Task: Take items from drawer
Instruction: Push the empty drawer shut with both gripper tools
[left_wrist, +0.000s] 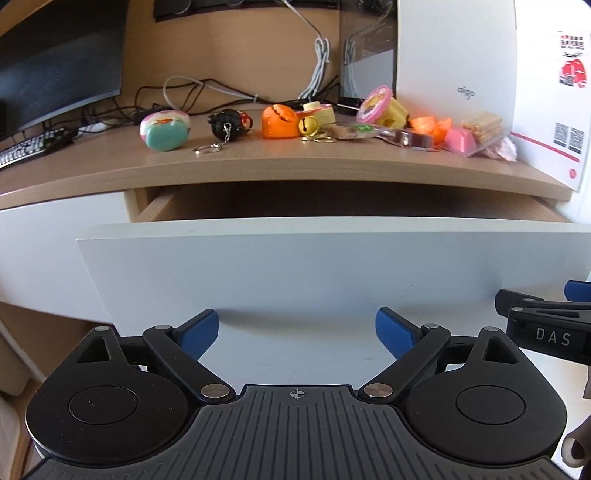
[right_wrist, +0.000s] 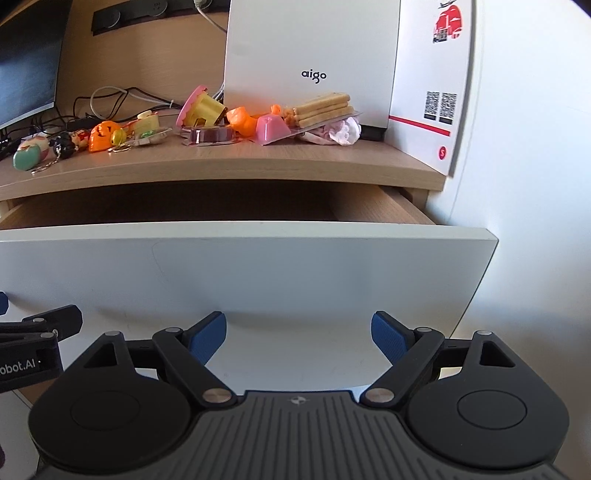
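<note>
- Where the left wrist camera looks, the left hand-held gripper (left_wrist: 296, 334) stands wide open and empty, its blue pads (left_wrist: 199, 330) before the white front of the drawer (left_wrist: 295, 273), not touching it. The drawer is pulled out below the surface (left_wrist: 258, 166); its inside is dark. On the surface lie toys (left_wrist: 280, 122) in a row, a keychain (left_wrist: 229, 123) and a white box (left_wrist: 454, 55). The right hand-held gripper (left_wrist: 543, 321) shows at the right edge.
- Seen from the right wrist, the right hand-held gripper (right_wrist: 298, 334) is likewise spread wide, holding nothing, near the drawer (right_wrist: 258, 273) front. Biscuits (right_wrist: 321, 105) and a pink block (right_wrist: 271, 129) lie before the box (right_wrist: 314, 55).
</note>
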